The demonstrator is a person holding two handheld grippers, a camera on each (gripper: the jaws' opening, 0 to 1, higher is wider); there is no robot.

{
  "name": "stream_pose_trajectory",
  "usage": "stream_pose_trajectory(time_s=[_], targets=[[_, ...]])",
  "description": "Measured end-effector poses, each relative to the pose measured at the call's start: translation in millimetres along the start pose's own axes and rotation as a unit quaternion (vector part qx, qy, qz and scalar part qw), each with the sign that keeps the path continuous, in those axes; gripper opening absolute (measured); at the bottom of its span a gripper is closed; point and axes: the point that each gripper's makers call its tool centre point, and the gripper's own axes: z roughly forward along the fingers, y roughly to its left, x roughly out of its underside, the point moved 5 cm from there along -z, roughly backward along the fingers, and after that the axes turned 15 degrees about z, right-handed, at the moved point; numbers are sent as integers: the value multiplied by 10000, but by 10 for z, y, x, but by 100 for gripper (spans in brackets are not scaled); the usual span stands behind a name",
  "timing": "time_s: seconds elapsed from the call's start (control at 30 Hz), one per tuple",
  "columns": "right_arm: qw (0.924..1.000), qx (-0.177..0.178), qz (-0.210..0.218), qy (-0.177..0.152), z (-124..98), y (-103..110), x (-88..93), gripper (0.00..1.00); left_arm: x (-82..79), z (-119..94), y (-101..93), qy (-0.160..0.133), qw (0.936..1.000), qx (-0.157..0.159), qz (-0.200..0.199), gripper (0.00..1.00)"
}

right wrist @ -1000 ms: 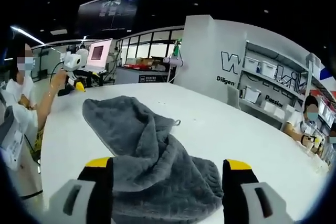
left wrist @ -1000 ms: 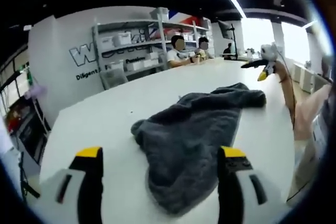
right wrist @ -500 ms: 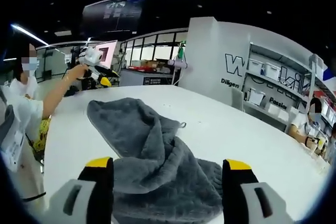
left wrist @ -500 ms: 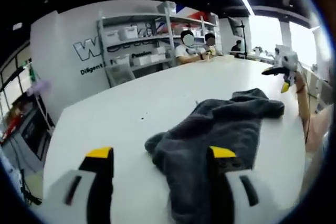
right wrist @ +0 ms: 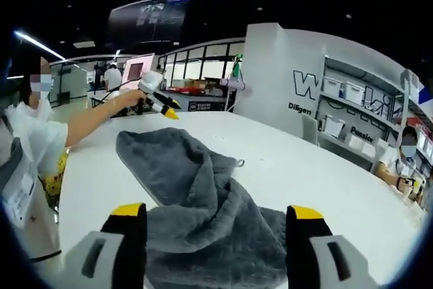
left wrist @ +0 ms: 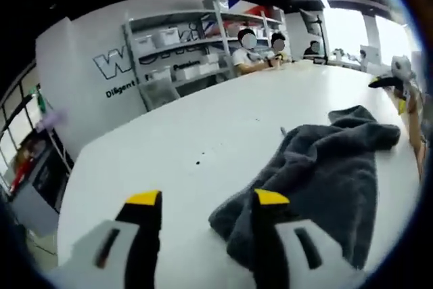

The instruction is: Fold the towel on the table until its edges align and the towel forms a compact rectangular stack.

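The crumpled grey towel lies lengthwise away from the right hand-held gripper, between its parted jaws; the left hand-held gripper, also parted, sits beside its end on the counter.

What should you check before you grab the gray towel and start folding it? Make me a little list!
1. Towel on the white table: ok, it lies there rumpled and unfolded.
2. Right gripper ready: ok, jaws wide open with the towel's near end between them.
3. Left gripper ready: ok, jaws open; the towel's edge sits by one jaw, not between them.
4. Towel corners found: cannot tell, the folds hide them, though a small loop shows at one edge.
5. Room to fold: ok, bare table lies beside the towel.
6. Edges aligned: not ok, nothing is folded yet.
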Motion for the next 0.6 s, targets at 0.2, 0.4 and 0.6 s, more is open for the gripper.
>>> stream_pose_trajectory(time_s=[0.2, 0.4, 0.6], targets=[[9999, -106, -42, -35, -8, 70, -6, 88, 86, 211, -34, 319, 9994, 36, 141, 49], [9996, -238, -114, -98, -9, 155, -24, 88, 153, 333, -109, 586, 9971, 209, 437, 45], [9997, -199, -82, -67, -4, 121, 3, 88, 197, 349, -291, 706, 9933, 690, 599, 36]])
